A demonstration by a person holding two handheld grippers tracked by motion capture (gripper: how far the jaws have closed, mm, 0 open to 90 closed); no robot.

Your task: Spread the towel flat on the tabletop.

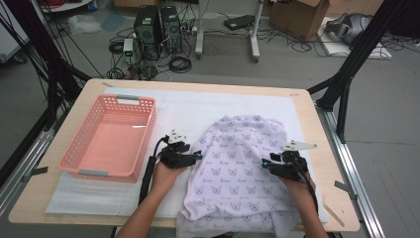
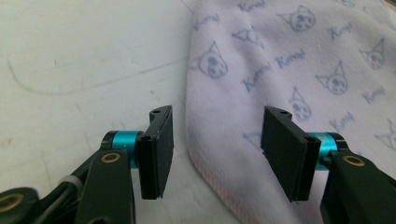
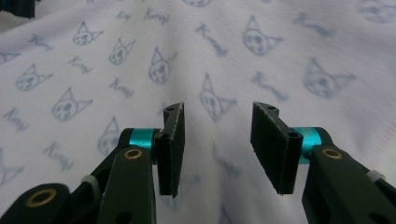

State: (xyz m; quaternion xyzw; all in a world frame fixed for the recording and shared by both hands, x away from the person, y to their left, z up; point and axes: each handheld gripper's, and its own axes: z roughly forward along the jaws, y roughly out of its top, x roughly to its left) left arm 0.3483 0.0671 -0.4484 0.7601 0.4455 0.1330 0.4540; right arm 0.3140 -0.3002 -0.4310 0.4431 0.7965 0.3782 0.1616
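Now | left tongs wide, empty, at cloth edge | right tongs wide, empty, over cloth | basket left on tabletop

A wooden table carries a white mat, pink basket and printed cloth.

Both black tongs, left tongs and right tongs, carry flat ribbed pads, teal collars, brass-ringed screws, grey three-cornered top plates and trailing black cables; forearms unsleeved
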